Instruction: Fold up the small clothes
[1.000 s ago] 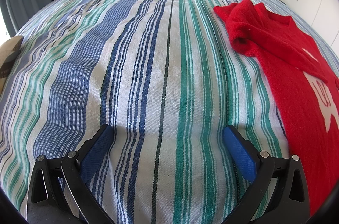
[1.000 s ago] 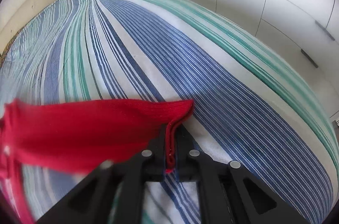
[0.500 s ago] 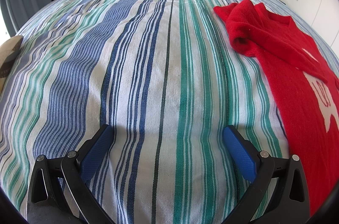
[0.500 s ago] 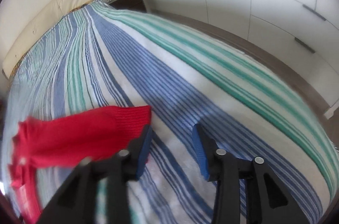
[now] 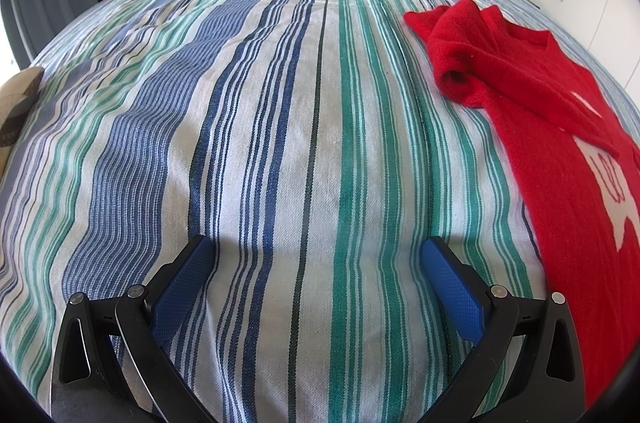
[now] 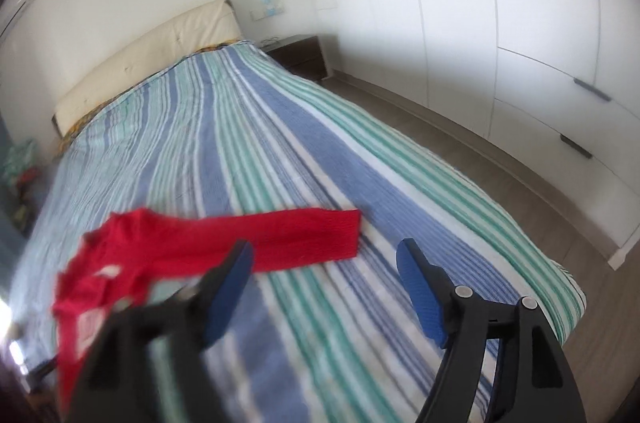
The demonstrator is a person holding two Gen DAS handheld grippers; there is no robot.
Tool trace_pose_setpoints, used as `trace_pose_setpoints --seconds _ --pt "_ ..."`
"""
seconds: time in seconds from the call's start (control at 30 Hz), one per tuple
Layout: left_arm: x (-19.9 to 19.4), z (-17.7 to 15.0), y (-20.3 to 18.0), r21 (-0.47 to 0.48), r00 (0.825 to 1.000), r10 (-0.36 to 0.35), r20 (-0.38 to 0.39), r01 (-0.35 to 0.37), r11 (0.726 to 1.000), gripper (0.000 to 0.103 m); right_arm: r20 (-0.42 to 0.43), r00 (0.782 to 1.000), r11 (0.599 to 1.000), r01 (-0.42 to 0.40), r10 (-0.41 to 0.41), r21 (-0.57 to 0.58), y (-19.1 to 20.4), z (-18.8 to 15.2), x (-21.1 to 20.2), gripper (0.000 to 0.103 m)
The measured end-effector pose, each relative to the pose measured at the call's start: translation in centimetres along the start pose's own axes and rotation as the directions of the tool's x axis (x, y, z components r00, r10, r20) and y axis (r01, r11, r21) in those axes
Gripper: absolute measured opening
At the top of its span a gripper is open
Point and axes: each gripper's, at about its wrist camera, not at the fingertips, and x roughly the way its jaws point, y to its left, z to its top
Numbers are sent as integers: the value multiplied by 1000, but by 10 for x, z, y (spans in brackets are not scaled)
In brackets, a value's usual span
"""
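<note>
left gripper [image 5: 318,257] agape | right gripper [image 6: 326,259] agape (empty) | red sweater [image 5: 560,151] near bedspread [image 5: 240,103] right edge

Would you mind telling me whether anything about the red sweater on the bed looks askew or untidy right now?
Yes. The red sweater lies unfolded: one sleeve is bunched and rolled near the collar, while the other sleeve stretches straight out across the striped bedspread. Nothing looks damaged.
</note>
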Motion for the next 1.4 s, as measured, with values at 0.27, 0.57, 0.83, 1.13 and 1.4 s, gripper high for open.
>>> trace_pose_setpoints --seconds 0.27,0.57,0.83,1.13,1.4 --pt "-14 14 -11 52 995 59 -85 -54 997 100 -93 994 957 -74 50 -281 82 -89 -33 75" --pt "-109 80 -157 469 966 -251 63 193 862 99 -65 996 911 -87 67 -403 103 -99 -35 76" --pt "-27 99 -298 560 946 -226 -233 321 764 71 -34 996 935 -85 78 -345 91 -97 -42 76" --pt "23 74 -336 618 932 -103 -347 310 723 60 -35 997 913 -73 64 -401 104 -102 -39 76" --pt "-45 138 -224 304 919 -340 -199 387 870 6 -41 997 938 -72 62 -339 94 -96 -36 76"
